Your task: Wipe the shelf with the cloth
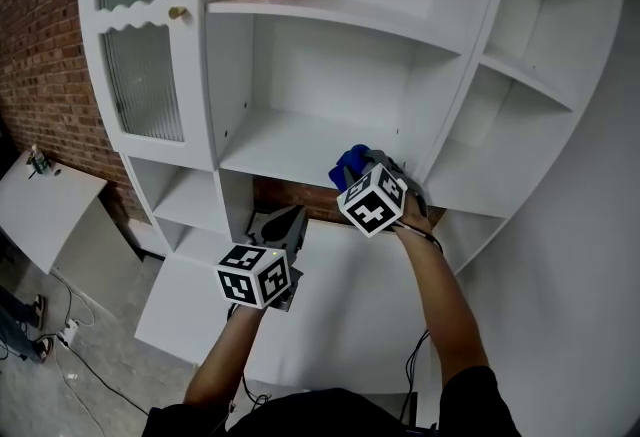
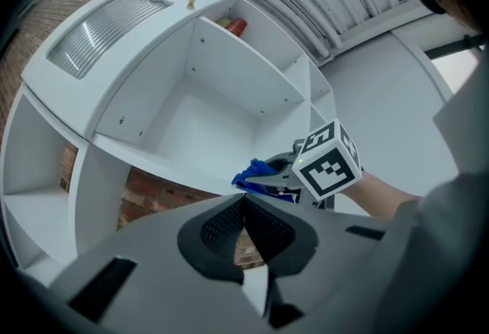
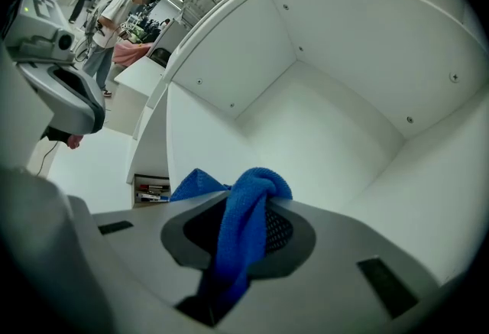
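grey left gripper and right gripper carry black-and-white marker cubes.

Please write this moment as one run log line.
right gripper: shut on blue cloth, at white shelf front edge | left gripper: shut, empty, lower | contact: cannot tell

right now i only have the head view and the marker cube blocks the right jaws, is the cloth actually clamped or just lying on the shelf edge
Observer: Clamped. In the right gripper view the blue cloth runs down between the jaws of the right gripper, which are closed on it, and it bunches up above their tips.
Operator: ok and the left one, is it carrying anything
Observer: No. In the left gripper view the jaws of the left gripper meet at their tips with nothing between them.
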`<control>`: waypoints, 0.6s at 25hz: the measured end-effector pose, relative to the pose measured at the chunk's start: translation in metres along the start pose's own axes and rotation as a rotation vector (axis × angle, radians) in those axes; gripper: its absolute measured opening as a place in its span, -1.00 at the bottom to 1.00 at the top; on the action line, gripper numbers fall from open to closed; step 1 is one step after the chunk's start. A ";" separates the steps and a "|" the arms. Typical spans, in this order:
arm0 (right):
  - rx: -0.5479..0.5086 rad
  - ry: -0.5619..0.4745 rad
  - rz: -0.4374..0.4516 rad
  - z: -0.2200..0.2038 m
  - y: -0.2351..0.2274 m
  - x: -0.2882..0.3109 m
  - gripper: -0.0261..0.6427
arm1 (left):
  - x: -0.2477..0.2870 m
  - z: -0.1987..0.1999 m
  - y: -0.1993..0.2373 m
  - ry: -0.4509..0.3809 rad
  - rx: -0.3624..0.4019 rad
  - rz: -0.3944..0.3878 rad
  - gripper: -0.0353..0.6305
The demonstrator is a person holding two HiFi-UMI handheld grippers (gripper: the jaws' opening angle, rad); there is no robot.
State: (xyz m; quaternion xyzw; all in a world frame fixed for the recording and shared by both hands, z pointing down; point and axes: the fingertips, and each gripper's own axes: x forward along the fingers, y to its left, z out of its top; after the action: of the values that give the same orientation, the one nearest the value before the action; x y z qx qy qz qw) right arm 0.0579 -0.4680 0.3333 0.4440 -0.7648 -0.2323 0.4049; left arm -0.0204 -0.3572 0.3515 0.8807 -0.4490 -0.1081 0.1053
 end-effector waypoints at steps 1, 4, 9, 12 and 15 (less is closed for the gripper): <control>-0.001 0.000 -0.003 0.000 0.000 -0.001 -0.69 | 0.001 -0.001 -0.002 0.001 0.000 -0.002 -0.85; -0.003 0.002 -0.005 -0.001 0.001 -0.002 -0.69 | 0.002 -0.002 -0.005 -0.001 -0.002 -0.007 -0.85; -0.003 0.003 -0.006 -0.002 0.001 -0.002 -0.69 | 0.000 0.000 -0.003 -0.006 -0.001 0.005 -0.85; -0.002 0.003 -0.001 -0.002 0.001 -0.002 -0.69 | -0.002 0.000 -0.001 -0.008 -0.002 0.013 -0.85; -0.002 0.004 0.004 -0.002 0.001 -0.002 -0.69 | -0.003 0.000 0.000 -0.008 -0.001 0.018 -0.85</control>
State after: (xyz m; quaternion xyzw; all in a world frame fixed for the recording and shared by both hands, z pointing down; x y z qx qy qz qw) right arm 0.0595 -0.4657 0.3342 0.4426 -0.7647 -0.2312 0.4074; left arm -0.0217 -0.3549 0.3516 0.8762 -0.4571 -0.1108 0.1050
